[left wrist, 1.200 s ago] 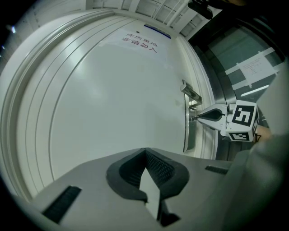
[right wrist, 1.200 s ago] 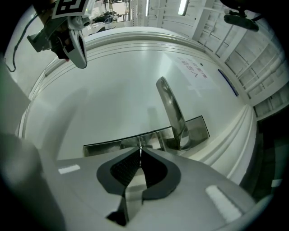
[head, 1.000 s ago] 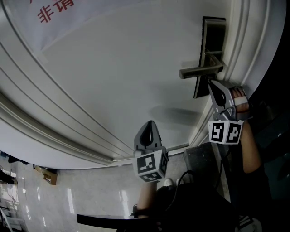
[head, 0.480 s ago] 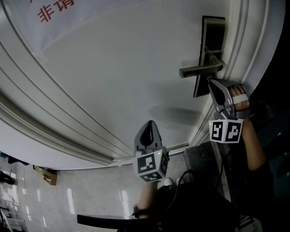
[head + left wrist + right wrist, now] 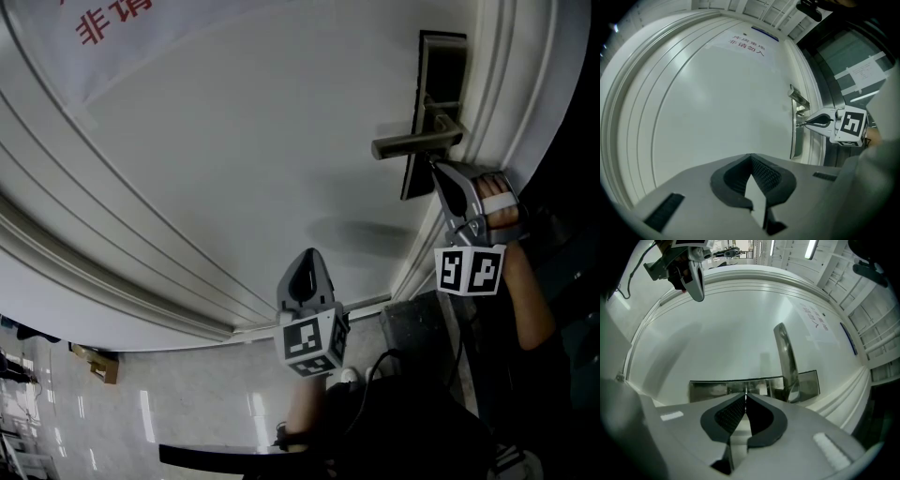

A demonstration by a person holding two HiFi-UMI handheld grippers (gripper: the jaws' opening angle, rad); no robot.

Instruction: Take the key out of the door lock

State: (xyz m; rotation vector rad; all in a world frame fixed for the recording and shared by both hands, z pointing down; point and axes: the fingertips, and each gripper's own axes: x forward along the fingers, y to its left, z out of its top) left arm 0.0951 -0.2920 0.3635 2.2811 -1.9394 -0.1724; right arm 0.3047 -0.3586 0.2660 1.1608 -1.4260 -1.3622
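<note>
**A:** So, head view first: which step is this?

**B:** The grasp, I'd judge. The grey plastic right gripper point(image 5: 434, 169), with its black-and-white marker cube, has its pointed tips against the dark rectangular metal lock plate point(image 5: 441, 66). They sit just under the brushed-metal lever handle point(image 5: 409, 146). What it is after is too small to see from up there.

**A:** And the other one?

**B:** The left gripper point(image 5: 308, 255) hangs well apart from the lock. It is near the smooth white panelled door point(image 5: 234, 150) with its raised curved mouldings.

**A:** Does the left gripper view agree?

**B:** Yes. Its ribbed black pads point(image 5: 766, 171) meet at the tip with nothing between them. Off to the right, the right gripper's beak reaches the plate, and a thin sliver bridges tip and plate.

**A:** And the right gripper view?

**B:** Its tips are pinched on a thin silvery metal key point(image 5: 746, 389), seen edge-on. The key is in the lock, on the glossy, mirror-like plate, beside the handle's rounded base.

**A:** What does the next move call for?

**B:** By my reckoning, a straight pull back along the key's own axis, with a firm grip and no twist. It is a hard metal blade against textured pads, so it could slip if the squeeze is light. It could also bind if tugged at a slant.
</note>
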